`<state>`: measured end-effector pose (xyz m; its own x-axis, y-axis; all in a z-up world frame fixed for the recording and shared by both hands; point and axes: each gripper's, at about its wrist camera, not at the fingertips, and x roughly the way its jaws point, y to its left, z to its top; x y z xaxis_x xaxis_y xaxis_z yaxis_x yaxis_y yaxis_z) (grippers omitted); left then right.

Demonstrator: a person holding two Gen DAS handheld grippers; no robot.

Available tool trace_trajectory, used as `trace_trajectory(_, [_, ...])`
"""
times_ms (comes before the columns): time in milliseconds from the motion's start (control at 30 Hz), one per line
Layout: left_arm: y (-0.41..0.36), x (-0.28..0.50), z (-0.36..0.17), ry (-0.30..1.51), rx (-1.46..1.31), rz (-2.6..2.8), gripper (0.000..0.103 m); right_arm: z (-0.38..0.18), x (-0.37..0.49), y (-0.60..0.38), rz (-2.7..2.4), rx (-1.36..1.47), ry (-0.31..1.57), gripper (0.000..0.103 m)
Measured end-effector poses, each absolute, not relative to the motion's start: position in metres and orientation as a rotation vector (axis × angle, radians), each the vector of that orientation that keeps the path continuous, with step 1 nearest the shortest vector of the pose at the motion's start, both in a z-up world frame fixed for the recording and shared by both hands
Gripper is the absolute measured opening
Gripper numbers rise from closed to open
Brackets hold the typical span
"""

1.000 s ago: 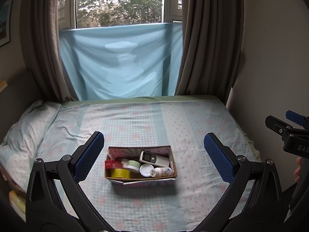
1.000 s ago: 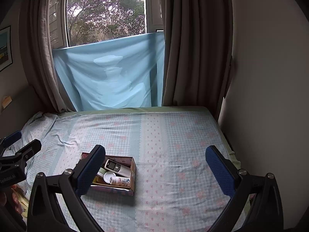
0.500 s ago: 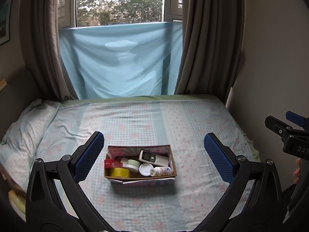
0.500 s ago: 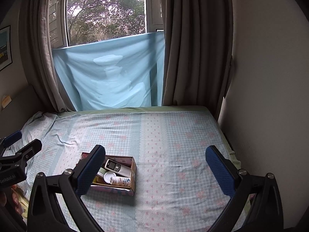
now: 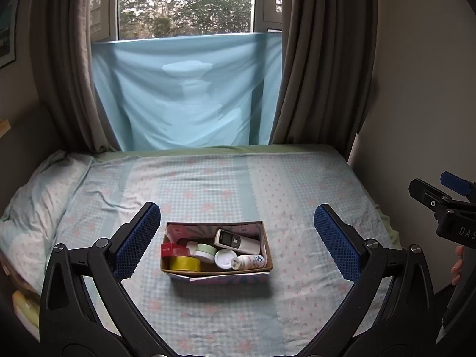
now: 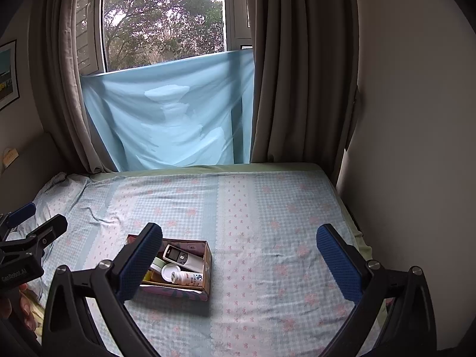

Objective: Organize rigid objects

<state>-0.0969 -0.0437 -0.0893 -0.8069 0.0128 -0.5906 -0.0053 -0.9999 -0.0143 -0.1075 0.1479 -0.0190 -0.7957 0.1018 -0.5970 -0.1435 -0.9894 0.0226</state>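
A small open cardboard box point(image 5: 216, 270) sits on a bed point(image 5: 267, 184) covered in a soft, slightly wrinkled sheet of pale blue check with pink flower motifs. In the left wrist view the box lies directly ahead of the left tongs point(image 5: 238, 241), centred between their two fingers and untouched by either. The left tongs are spread wide and hold nothing; each black arm ends in a blue pad with a dimpled rubbery texture.

Inside the box, from the side of the left finger to the right: a small red box point(image 5: 173, 249), a roll of yellow tape point(image 5: 184, 263) lying flat, a round pale green jar point(image 5: 205, 251), a round white lid point(image 5: 225, 258), and a small white bottle point(image 5: 249, 262) lying on its side. A white handheld device with a small dark screen point(image 5: 236, 241) rests tilted against the far side.

In the right wrist view, the right tongs point(image 6: 239, 263) are also spread wide and hold nothing. The box point(image 6: 190, 270) lies ahead and off to their left, partly hidden behind the left-side blue pad; the device point(image 6: 177, 255) and bottle point(image 6: 190, 278) show there too.

Beyond the bed, a smooth light blue cloth point(image 5: 184, 95) hangs across the lower window, flanked by heavy grey-brown pleated curtains point(image 5: 324, 59).
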Motion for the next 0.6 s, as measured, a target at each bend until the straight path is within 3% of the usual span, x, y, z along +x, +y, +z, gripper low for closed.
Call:
trace_trajectory(433, [-0.028,-0.087,-0.079,0.136,-0.854,3.069,0.103,-0.017,-0.104,0.144,2.850,-0.925,0.097,0.103])
trace_trajectory(600, [-0.034,-0.086,-0.079,0.064,-0.845,3.055,0.103,-0.017,-0.103,0.147,2.836,-0.924,0.108,0.103])
